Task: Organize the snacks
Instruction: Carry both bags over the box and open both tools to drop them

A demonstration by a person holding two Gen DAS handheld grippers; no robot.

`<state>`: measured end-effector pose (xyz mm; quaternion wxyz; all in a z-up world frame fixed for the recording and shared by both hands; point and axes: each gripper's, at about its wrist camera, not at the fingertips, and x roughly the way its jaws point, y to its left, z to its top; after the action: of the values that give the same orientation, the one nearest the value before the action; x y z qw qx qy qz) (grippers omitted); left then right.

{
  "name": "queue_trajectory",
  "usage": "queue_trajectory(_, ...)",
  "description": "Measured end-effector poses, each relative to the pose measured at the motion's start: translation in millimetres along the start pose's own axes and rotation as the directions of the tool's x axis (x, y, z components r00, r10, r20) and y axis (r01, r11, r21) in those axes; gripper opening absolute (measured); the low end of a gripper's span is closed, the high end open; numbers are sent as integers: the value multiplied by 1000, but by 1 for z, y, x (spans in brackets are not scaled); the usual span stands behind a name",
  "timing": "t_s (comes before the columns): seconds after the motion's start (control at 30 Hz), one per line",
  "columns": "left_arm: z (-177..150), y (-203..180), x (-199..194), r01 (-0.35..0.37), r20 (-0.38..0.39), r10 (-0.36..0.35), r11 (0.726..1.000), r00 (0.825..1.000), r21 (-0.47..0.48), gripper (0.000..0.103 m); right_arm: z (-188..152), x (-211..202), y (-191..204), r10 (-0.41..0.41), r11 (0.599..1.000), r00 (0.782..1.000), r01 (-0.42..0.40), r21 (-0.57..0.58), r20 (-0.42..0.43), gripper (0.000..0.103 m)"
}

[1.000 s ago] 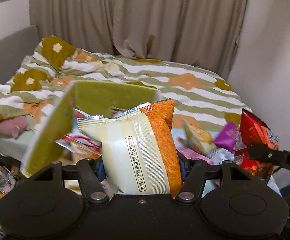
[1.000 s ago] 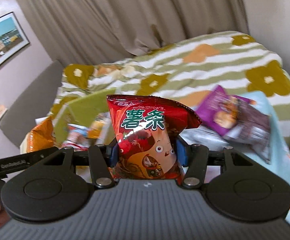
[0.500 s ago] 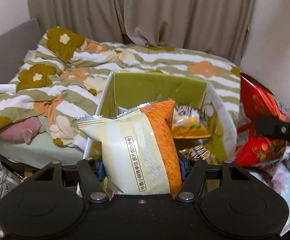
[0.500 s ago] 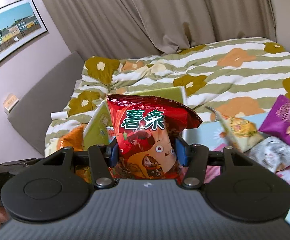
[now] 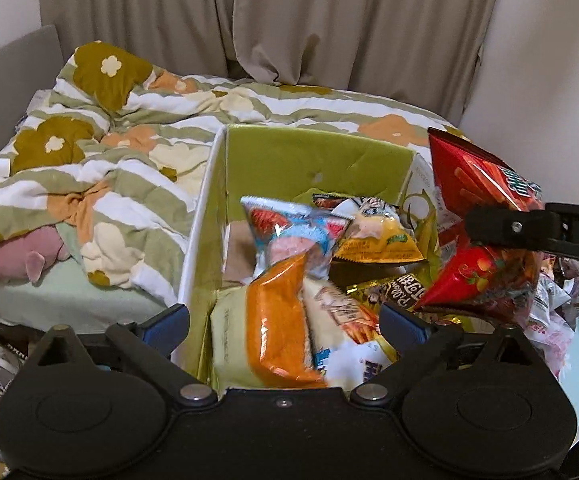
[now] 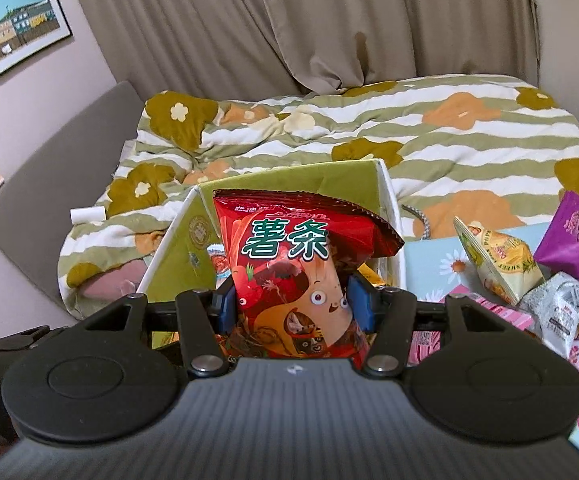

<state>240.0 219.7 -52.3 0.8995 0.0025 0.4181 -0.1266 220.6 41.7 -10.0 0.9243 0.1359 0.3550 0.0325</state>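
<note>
A green cardboard box (image 5: pixel 313 160) with white outer walls sits on the bed and holds several snack bags. My left gripper (image 5: pixel 285 326) is open above its near end; the orange and cream snack bag (image 5: pixel 277 332) lies loose in the box between the spread fingers. My right gripper (image 6: pixel 291 306) is shut on a red chip bag (image 6: pixel 289 268), held upright in front of the box (image 6: pixel 341 178). The red bag (image 5: pixel 477 208) and a right finger (image 5: pixel 509 226) also show at the box's right wall in the left wrist view.
A striped flowered quilt (image 6: pixel 469 132) covers the bed. Loose snack bags lie right of the box on a light blue cloth: a yellow bag (image 6: pixel 497 260), a purple bag (image 6: pixel 577 244), a grey bag (image 6: pixel 569 308). A pink plush (image 5: pixel 13 256) lies at the left bed edge. Curtains hang behind.
My left gripper has opened and let go of the orange and cream bag, which dropped into the box. My right gripper moved closer to the box with the red bag.
</note>
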Motion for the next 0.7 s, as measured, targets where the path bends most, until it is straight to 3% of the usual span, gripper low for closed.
queue_trajectory(0.53,20,9,4,-67,-1,67,997,998,-48,102,22,53,9,58,995,997,-62,-81,-51,73)
queue_trajectory(0.57,21,8,6,-69,-4,69,997,998,-45,102,23,57,8,63,995,996,-67,-78,-59,76)
queue_trajectory(0.6,22,7,7,-73,-8,72,996,997,-43,102,23,62,7,68,995,995,-73,-69,-72,93)
queue_trajectory(0.63,22,7,9,-76,-11,76,996,997,-40,102,23,65,5,69,995,994,-74,-60,-80,103)
queue_trajectory(0.7,22,6,11,-84,-17,83,996,996,-35,102,21,70,1,75,996,994,-79,-43,-82,103)
